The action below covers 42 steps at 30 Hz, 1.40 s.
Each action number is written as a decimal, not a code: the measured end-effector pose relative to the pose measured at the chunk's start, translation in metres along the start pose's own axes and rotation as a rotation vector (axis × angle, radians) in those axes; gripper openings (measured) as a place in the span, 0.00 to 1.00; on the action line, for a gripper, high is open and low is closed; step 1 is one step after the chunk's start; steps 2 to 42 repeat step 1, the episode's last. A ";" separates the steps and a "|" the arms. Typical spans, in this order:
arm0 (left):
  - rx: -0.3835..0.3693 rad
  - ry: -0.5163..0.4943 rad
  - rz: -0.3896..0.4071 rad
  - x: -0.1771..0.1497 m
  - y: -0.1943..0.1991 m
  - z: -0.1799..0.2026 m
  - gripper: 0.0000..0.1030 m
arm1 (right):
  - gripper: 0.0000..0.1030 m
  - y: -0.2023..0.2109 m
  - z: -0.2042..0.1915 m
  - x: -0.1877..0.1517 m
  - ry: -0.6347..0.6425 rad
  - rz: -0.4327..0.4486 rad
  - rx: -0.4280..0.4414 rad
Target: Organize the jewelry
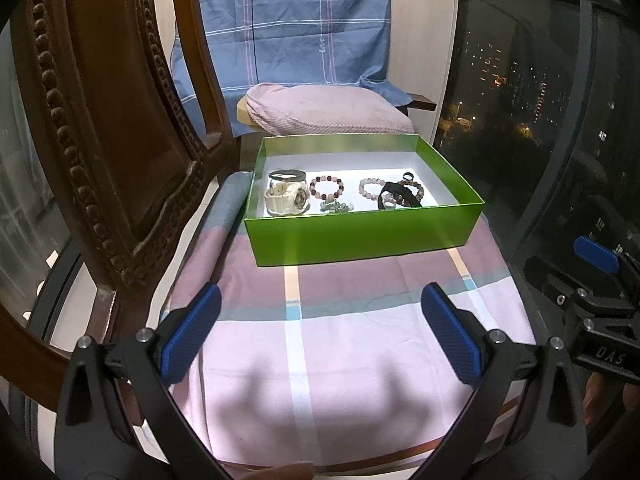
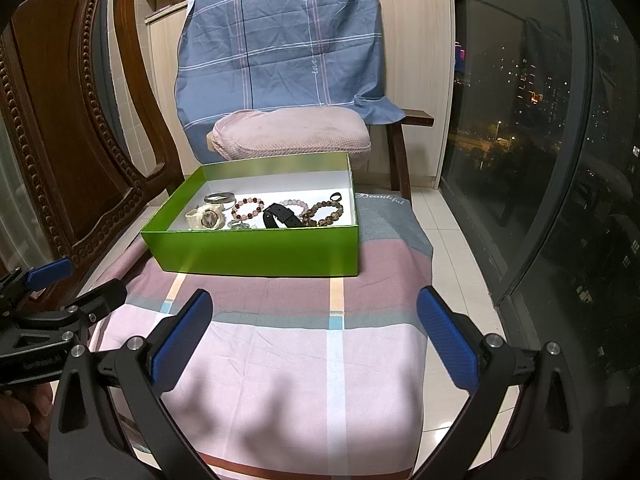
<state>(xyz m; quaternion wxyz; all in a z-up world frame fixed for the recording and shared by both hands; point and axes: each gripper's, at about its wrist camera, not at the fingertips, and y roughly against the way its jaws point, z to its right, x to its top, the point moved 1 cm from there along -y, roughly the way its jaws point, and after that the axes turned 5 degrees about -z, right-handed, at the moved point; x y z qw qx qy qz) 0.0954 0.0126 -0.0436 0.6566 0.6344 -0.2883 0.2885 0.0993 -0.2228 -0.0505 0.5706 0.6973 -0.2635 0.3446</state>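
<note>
**Jewelry gathered in the green box, both grippers held back and empty**

A green box [image 1: 362,236] with a white inside sits on a surface covered by a pink, mauve and grey checked cloth [image 1: 328,344], toward its far end. The jewelry lies on the box floor. At the left is a white watch [image 1: 285,199], with a grey metal bangle [image 1: 286,176] just behind it. Right of the watch is a bracelet of red and pale beads [image 1: 327,188], and in front of that a small cluster of greenish beads [image 1: 335,207]. Further right lie a pale pink bead bracelet [image 1: 370,189], a black band [image 2: 280,216] and a brown bead bracelet [image 2: 325,213], overlapping one another. A small dark ring [image 2: 335,198] rests near the far right corner.

The left gripper [image 1: 320,332] hangs over the near part of the cloth, its blue-padded fingers [image 1: 192,336] spread wide with nothing between them. The right gripper [image 2: 314,336] is just beside it on the right, fingers likewise spread wide and empty. Both are well short of the box. Each camera catches the other gripper at its edge, and part of a hand [image 2: 24,408] shows at the lower left of the right view.

A carved wooden chair back [image 2: 80,120] stands at the left. Beyond the box is a seat with a pink cushion [image 2: 292,132] and a blue checked sheet [image 2: 280,44] draped behind it. A dark window [image 2: 532,120] with city lights fills the right side.
</note>
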 end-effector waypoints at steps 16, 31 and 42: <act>0.000 0.001 0.001 0.000 0.000 0.000 0.96 | 0.97 0.000 0.000 0.000 0.000 0.001 0.000; 0.000 0.001 0.001 0.000 0.000 0.000 0.96 | 0.97 0.000 0.000 0.000 0.000 0.001 0.000; 0.000 0.001 0.001 0.000 0.000 0.000 0.96 | 0.97 0.000 0.000 0.000 0.000 0.001 0.000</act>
